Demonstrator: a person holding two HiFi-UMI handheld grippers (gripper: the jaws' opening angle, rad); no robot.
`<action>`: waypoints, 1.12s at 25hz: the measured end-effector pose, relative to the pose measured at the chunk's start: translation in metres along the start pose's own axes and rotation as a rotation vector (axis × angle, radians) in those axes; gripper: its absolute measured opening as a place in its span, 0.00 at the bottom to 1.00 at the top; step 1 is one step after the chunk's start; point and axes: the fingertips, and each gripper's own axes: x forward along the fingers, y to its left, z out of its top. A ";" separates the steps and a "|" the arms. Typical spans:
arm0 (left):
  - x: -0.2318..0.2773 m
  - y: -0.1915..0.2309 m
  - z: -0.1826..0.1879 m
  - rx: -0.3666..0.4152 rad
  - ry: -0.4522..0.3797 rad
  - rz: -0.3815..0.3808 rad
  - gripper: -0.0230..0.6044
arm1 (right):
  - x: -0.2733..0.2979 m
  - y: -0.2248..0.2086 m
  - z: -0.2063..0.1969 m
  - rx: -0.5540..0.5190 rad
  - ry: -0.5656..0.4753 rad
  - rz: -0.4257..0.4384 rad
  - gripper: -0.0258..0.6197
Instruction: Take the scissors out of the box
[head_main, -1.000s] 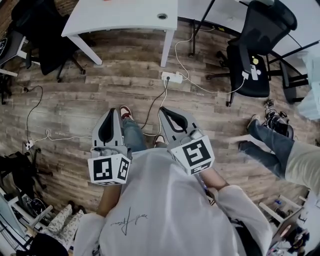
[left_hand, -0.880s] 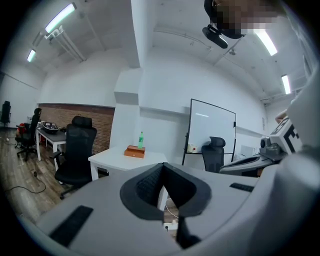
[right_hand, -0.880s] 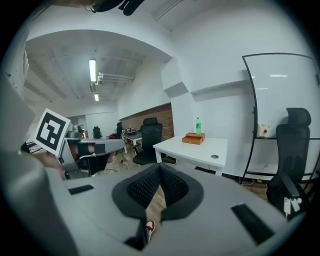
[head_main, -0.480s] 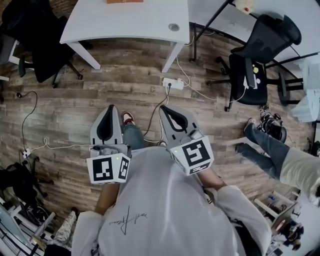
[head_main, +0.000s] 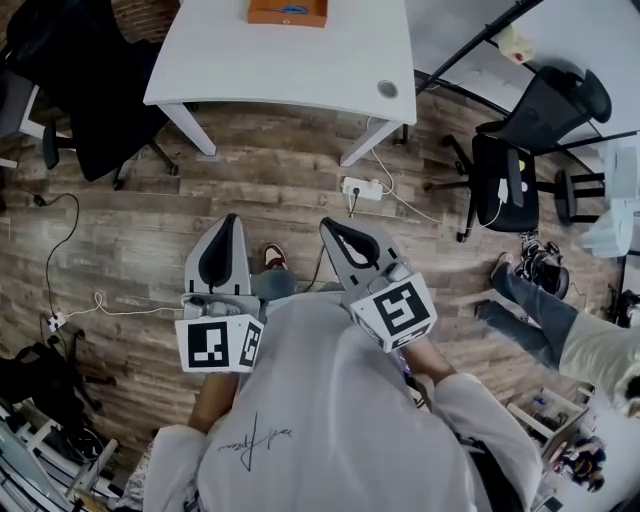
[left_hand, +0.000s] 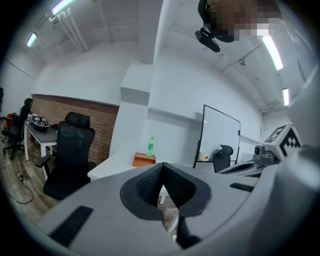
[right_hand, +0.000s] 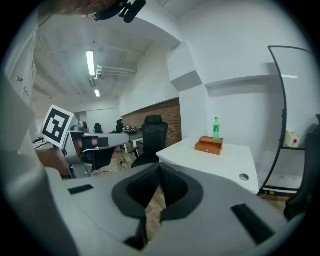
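Change: white table (head_main: 300, 60) sits nearer than a second ago, orange box (head_main: 288, 12) newly in sight on its far side | scissors (head_main: 292, 9): likely the faint blue shape inside box, untouched | left gripper (head_main: 228, 222) clenched, empty | right gripper (head_main: 329, 226) clenched, empty | meaning: approach under way, both well short of box

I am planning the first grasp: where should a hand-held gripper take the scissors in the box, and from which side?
From above: the box is open-topped, with walls all round. The scissors show only as a blue shape lying flat, so probably pinch across its middle; handles and blades are too small to tell apart.
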 end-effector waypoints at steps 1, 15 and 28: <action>0.002 0.008 0.002 -0.009 -0.001 -0.004 0.05 | 0.006 0.002 0.003 -0.005 0.000 0.009 0.05; 0.037 0.051 0.015 0.001 -0.001 -0.053 0.05 | 0.059 -0.020 0.042 -0.030 -0.043 -0.045 0.05; 0.146 0.069 0.032 -0.004 0.018 -0.173 0.05 | 0.131 -0.110 0.078 0.019 -0.139 -0.127 0.05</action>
